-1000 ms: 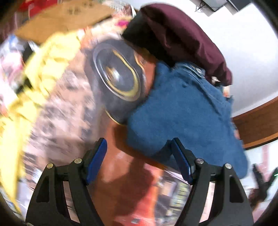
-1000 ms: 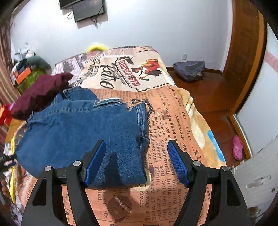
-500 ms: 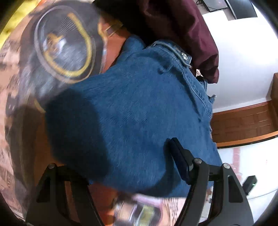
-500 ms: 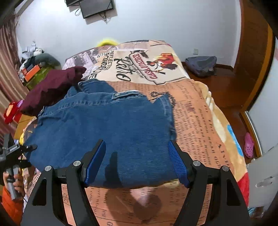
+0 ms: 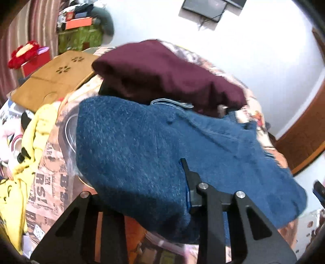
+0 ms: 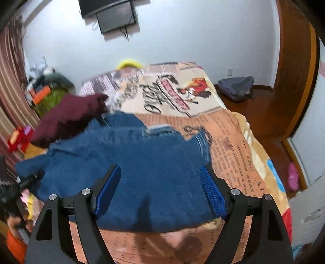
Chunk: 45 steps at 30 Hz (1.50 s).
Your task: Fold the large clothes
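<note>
**Jeans on the bed: left gripper engaged with the denim, right gripper released**

In the left wrist view, the left gripper (image 5: 146, 193) sits at the near edge of the folded jeans (image 5: 158, 146). The denim drapes over one finger and hides it; the other finger lies against the cloth. Whether the jaws are clenched on the fabric cannot be told from this view.

In the right wrist view, the right gripper (image 6: 160, 193) has its jaws spread wide, released, with both blue pads clear of cloth and the jeans (image 6: 132, 162) lying between and beyond them. The jeans rest across the near end of the bed, on a printed blanket (image 6: 233, 142), their left side reaching the bed's left edge.

Past the jeans, toward the left edge, a maroon garment (image 6: 67, 119) lies touching the waistband. A yellow cloth (image 5: 38, 126) hangs at the left edge. A wooden board (image 5: 52, 79) lies beyond it.

On the far wall hangs a television (image 6: 115, 14). A grey bag (image 6: 237, 87) sits on the floor right of the bed.
</note>
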### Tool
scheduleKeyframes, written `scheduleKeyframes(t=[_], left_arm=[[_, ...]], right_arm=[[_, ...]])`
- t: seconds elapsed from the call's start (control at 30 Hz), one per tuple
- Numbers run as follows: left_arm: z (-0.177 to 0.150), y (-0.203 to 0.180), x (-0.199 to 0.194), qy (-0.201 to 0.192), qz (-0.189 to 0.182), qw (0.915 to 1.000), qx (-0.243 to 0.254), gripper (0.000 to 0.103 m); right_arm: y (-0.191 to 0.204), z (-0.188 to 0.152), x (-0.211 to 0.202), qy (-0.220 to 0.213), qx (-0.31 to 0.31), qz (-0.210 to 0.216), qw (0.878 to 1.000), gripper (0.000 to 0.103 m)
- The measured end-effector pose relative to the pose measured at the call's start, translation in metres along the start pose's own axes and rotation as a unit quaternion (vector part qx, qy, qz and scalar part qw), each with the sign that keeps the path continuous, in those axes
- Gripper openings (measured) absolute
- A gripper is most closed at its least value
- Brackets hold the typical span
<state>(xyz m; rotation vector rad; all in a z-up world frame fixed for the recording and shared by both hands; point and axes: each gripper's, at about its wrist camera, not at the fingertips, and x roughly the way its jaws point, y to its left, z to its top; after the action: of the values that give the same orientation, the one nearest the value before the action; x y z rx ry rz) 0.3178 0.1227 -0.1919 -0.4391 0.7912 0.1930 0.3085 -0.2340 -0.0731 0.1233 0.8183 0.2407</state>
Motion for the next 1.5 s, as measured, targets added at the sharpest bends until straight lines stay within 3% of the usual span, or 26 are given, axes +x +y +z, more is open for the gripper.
scheduleKeyframes(t=[0.1,0.23,0.33,0.5,0.57,0.67,0.83,1.03,1.23,1.33,1.5], left_arm=[[0.002,0.005,-0.027,-0.009,-0.029,0.9995,-0.006,0.028],[-0.004,0.014,-0.071,-0.036,-0.028,0.9989,0.006,0.027],[-0.004,0.014,-0.095,-0.061,-0.012,0.9979,0.021,0.027],[0.01,0.015,-0.124,-0.1,0.01,0.9939,0.045,0.025],[0.018,0.011,-0.125,-0.107,0.006,0.993,0.049,0.024],[0.025,-0.004,-0.124,-0.116,0.009,0.9906,0.071,0.024],[0.028,-0.042,-0.122,-0.134,0.002,0.984,0.118,0.024],[0.029,-0.099,-0.114,-0.132,-0.045,0.9784,0.153,0.023],[0.008,-0.175,-0.091,-0.101,-0.111,0.9663,0.209,0.023],[-0.014,-0.209,-0.069,-0.064,-0.126,0.9616,0.236,0.023],[-0.06,-0.242,-0.019,0.045,-0.136,0.9485,0.283,0.027]], right_arm=[[0.017,0.007,0.001,-0.002,-0.015,0.025,1.0,0.079],[0.06,0.005,0.014,0.011,-0.082,0.053,0.995,0.079],[0.098,-0.007,0.037,0.048,-0.128,0.078,0.987,0.079],[0.157,-0.039,0.085,0.139,-0.179,0.144,0.963,0.079],[0.172,-0.055,0.104,0.183,-0.179,0.176,0.95,0.078],[0.181,-0.067,0.118,0.19,-0.158,0.178,0.952,0.078],[0.161,-0.049,0.118,0.209,-0.118,0.21,0.948,0.076],[0.086,-0.017,0.072,0.112,-0.079,0.135,0.981,0.076],[0.013,-0.005,0.02,0.038,-0.032,0.053,0.997,0.076],[-0.013,-0.004,0.004,0.016,-0.019,0.01,1.0,0.076],[-0.039,-0.008,-0.004,0.011,-0.015,-0.029,0.999,0.076]])
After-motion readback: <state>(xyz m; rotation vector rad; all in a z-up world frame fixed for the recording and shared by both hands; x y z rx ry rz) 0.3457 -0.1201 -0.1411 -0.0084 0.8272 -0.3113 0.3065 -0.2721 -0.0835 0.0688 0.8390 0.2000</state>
